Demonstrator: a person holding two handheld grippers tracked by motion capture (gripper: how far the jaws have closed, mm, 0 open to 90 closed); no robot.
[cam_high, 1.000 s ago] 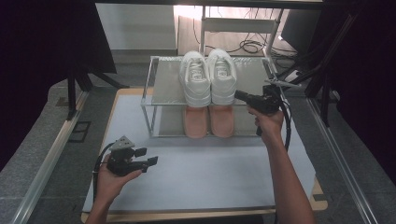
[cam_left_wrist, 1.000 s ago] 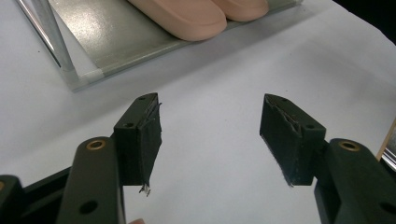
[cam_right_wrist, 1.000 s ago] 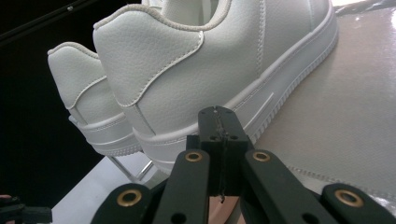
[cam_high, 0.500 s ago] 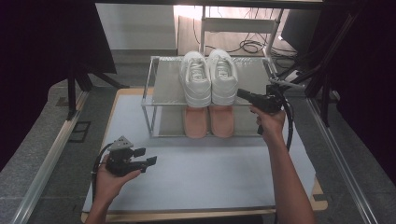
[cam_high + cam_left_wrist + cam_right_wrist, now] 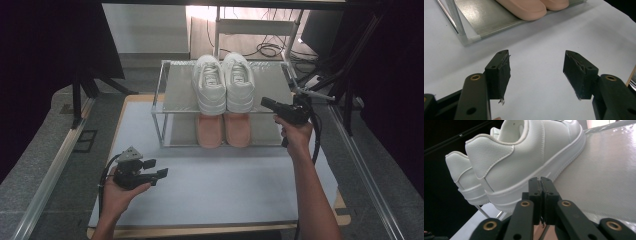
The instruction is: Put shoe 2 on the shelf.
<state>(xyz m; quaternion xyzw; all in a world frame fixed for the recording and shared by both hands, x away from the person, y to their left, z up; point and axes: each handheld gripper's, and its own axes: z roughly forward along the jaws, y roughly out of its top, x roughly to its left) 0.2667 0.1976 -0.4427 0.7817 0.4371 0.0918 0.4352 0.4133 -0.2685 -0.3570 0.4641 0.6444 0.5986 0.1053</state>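
Pointing at the white shoes [image 5: 223,82] on the far rack [image 5: 172,90]: right gripper [image 5: 540,182], jaws nearly closed, just been opening, nothing between | left gripper [image 5: 536,72]: jaws wide open, empty, near mat [image 5: 210,180] | pink slippers [image 5: 529,7] underneath

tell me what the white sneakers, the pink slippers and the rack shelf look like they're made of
White sneakers: likely smooth leather or faux leather, matte, with stitched panels and a ribbed rubbery sole edge.
Pink slippers: probably moulded foam or soft rubber; seamless, rounded, matte.
Rack shelf: seemingly metal, a dull silvery sheet with a fine grainy sheen, in a thin bright frame.
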